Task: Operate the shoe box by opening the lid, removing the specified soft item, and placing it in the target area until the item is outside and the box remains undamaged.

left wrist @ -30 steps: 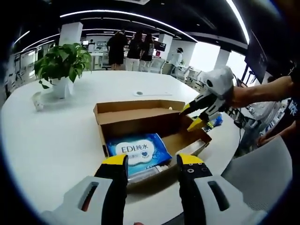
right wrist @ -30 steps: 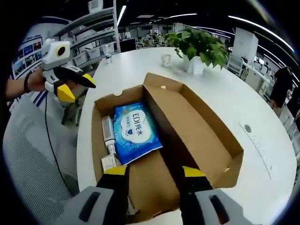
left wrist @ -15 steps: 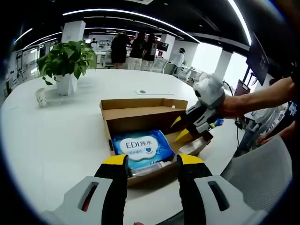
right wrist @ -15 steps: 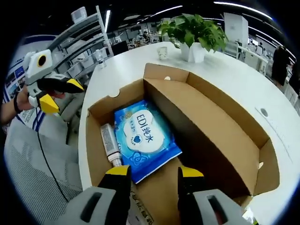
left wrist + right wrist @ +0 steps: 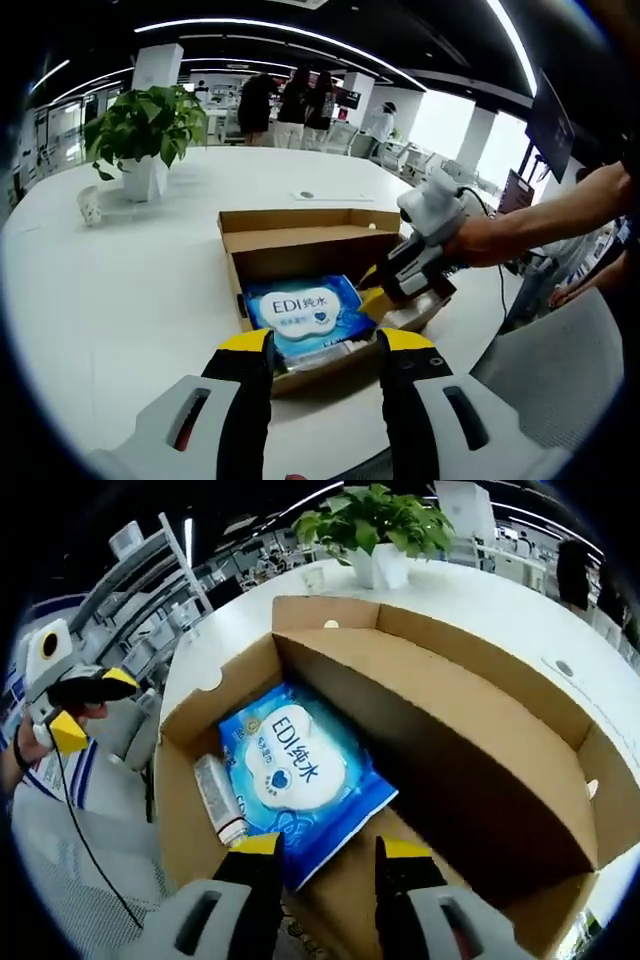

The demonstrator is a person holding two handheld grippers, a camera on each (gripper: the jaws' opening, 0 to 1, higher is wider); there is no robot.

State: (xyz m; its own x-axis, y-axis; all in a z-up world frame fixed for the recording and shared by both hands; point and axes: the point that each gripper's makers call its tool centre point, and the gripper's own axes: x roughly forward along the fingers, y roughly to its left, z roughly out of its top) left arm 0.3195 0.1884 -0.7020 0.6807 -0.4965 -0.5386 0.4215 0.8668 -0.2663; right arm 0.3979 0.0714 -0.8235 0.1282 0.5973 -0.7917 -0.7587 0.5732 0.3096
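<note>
The right gripper (image 5: 318, 848) hangs over the open shoe box (image 5: 480, 730), its jaws parted and empty. Just ahead of the jaw tips, on the box floor, lies the blue wipes pack (image 5: 300, 770), flat, its near corner between the two jaws. Left of the pack a small tube (image 5: 218, 800) lies against the box wall. The lid stands back beyond the pack, so the opening step looks done and the reach for the soft item is in hand. Next, I judge, the jaws must drop onto the pack's near edge and pinch it without scraping the cardboard.

The left gripper (image 5: 325, 345) waits with jaws apart at the box's near rim above the white desk (image 5: 120, 290); beyond, a potted plant (image 5: 140, 130).
</note>
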